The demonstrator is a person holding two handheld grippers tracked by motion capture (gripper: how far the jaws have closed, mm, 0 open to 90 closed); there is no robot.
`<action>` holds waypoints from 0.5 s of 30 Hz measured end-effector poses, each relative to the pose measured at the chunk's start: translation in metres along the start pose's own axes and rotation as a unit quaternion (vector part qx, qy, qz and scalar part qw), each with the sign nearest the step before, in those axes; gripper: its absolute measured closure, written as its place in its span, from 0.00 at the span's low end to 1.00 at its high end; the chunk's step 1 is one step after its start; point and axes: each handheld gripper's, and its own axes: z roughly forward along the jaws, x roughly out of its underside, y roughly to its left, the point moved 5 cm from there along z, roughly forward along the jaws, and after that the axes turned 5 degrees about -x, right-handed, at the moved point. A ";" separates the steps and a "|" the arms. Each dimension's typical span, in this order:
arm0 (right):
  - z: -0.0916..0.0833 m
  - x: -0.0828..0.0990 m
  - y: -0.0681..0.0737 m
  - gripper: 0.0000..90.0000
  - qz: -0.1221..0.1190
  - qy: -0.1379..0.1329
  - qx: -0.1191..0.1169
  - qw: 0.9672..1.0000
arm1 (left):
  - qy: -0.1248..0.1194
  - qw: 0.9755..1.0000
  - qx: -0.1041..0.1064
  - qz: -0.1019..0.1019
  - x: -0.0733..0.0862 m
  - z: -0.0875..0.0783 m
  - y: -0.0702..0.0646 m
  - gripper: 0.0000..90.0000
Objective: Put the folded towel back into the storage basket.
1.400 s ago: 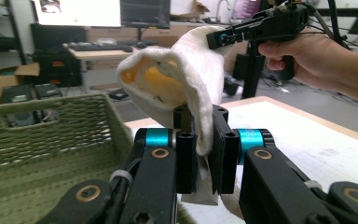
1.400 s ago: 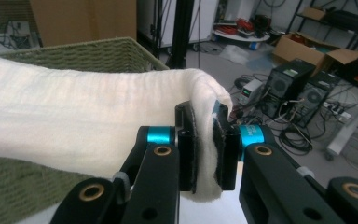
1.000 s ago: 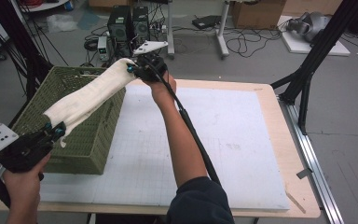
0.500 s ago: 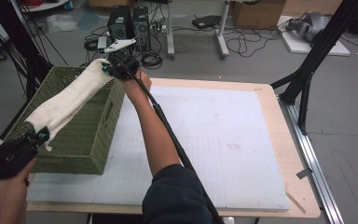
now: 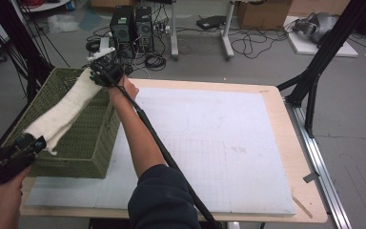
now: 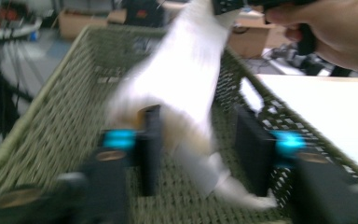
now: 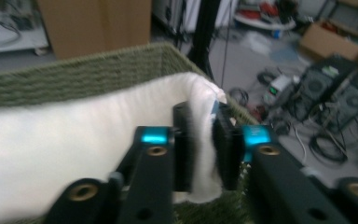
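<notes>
A long white cloth [image 5: 62, 114] stretches over the green woven basket [image 5: 90, 143] at the table's left. My right gripper [image 5: 100, 71] is at the basket's far corner. Its jaws have just been opening a little, but the pads still pinch the cloth's [image 7: 74, 144] end in the right gripper view [image 7: 203, 144]. My left gripper [image 5: 33, 142] hovers at the basket's near end. Its jaws have just been opening and stand wide [image 6: 200, 149]. The cloth's [image 6: 182, 84] loose end hangs between them, above the basket floor [image 6: 51, 121], brushing one jaw.
The basket sits on a white mat [image 5: 219, 143] that covers the wooden table. Black frame legs [image 5: 314, 71] rise at the right edge. Computer towers [image 5: 131, 24] and cables lie on the floor behind the table.
Both hands carried the cloth leftward and lower over the basket. The left jaws parted from the cloth's near end, and the cloth sags more.
</notes>
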 end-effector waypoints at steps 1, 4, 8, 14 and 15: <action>0.003 0.002 0.002 0.67 0.001 0.005 0.000 1.000 | -0.003 1.000 -0.003 -0.006 0.000 0.000 0.002 0.47; 0.007 0.007 0.004 0.56 0.011 0.013 -0.004 1.000 | -0.011 1.000 -0.007 -0.012 -0.003 -0.003 0.002 0.44; -0.002 0.007 0.004 0.53 0.011 0.011 -0.007 1.000 | -0.016 1.000 0.001 -0.007 -0.005 -0.003 -0.003 0.42; -0.026 0.016 -0.003 0.50 0.017 -0.002 -0.022 1.000 | -0.015 0.999 0.036 -0.002 -0.005 0.003 -0.015 0.37; -0.030 0.018 -0.005 0.48 0.020 -0.001 -0.023 1.000 | -0.017 0.999 0.039 -0.002 -0.006 0.004 -0.017 0.35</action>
